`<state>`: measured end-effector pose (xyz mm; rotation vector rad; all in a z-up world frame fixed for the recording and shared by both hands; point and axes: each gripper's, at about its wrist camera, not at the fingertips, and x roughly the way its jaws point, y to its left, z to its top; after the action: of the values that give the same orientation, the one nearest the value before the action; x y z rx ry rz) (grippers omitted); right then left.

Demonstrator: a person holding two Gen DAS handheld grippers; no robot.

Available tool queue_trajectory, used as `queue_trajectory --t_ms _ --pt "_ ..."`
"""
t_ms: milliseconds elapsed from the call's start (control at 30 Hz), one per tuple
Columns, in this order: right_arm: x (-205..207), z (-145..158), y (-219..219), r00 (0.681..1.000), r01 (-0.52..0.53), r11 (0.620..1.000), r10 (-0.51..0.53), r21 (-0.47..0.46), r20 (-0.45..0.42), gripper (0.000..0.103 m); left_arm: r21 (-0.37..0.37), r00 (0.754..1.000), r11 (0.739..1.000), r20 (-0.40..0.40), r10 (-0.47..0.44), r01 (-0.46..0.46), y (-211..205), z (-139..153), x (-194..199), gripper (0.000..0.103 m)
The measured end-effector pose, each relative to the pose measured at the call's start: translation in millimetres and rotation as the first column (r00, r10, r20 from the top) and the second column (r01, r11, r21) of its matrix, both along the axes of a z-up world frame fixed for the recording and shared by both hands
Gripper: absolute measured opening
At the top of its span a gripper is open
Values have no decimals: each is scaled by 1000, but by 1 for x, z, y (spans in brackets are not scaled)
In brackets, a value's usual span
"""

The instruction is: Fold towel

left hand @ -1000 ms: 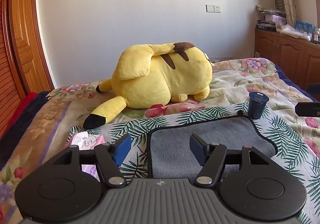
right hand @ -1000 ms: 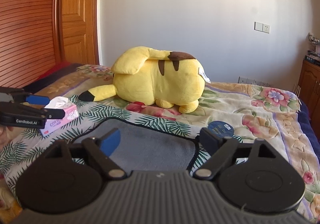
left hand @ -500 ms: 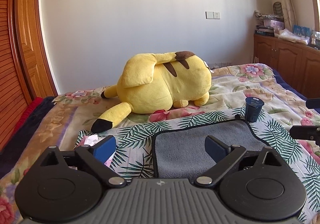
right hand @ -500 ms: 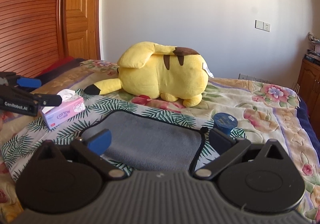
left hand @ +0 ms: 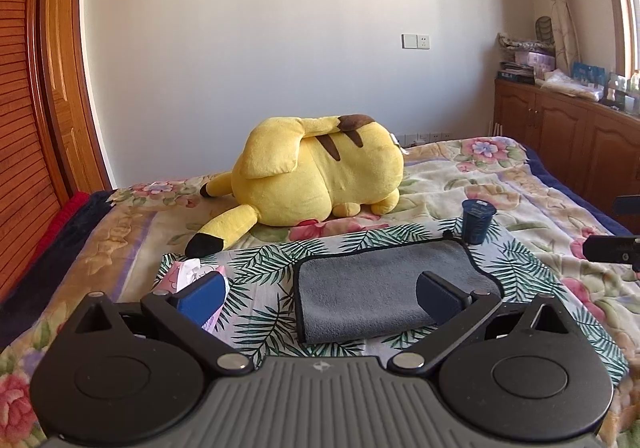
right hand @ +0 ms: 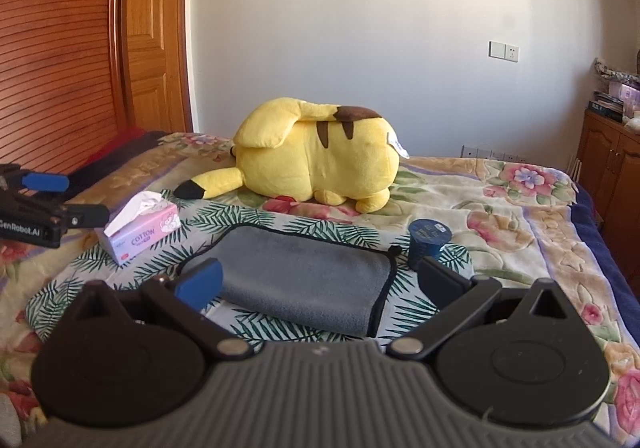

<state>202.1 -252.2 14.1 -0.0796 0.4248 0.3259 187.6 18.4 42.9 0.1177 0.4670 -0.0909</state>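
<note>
Right now the left claw (left hand: 320,294) hangs with its jaws spread wide and nothing between them, its blue-padded fingers (left hand: 202,298) poised above the near edge of the palm-leaf cloth (left hand: 260,268) that covers part of the bed (left hand: 520,183); the right claw (right hand: 320,282) is likewise parted wide and empty, held above the same cloth. Between the left claw's fingers, toward 12 o'clock, lies the grey towel (left hand: 384,288), a folded rectangle with a dark trimmed edge, resting flat on the palm-leaf cloth and touched by neither claw; in the right wrist view the towel (right hand: 308,280) sits in the same gap, its thick folded edge toward the camera. At about 10 o'clock from the left claw a pink tissue box (left hand: 192,274) stands on the cloth, partly hidden behind the left finger, and in the right view the tissue box (right hand: 140,230) reads "COTTON" with a white tissue sticking up. At about 1 o'clock, just beside the towel's far right corner, a small dark blue cup (left hand: 478,221) stands upright. Farther off at 12 o'clock a big yellow plush toy (left hand: 316,175) lies on the floral bed cover. The right claw shows at 3 o'clock in the left view, the left claw (right hand: 60,203) at 9 o'clock in the right view
</note>
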Motion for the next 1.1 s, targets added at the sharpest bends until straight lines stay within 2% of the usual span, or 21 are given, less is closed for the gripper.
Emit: queue_trajectory --t_ms 433,667,933,1100 --pt "-49 30 -6 999 34 999 -35 10 33 103 -15 1000 1000 20 -6 6 -8 28 -59 87" --pt "-75 38 -5 998 43 999 -44 20 47 103 -37 999 999 20 25 -24 -8 38 -88 87" --pt "-104 39 -2 998 41 998 -42 39 50 103 -50 999 998 27 47 -45 -7 42 -118 87" --pt "-120 36 0 998 40 998 -43 53 55 103 -28 998 998 21 53 -53 -11 34 -137 87"
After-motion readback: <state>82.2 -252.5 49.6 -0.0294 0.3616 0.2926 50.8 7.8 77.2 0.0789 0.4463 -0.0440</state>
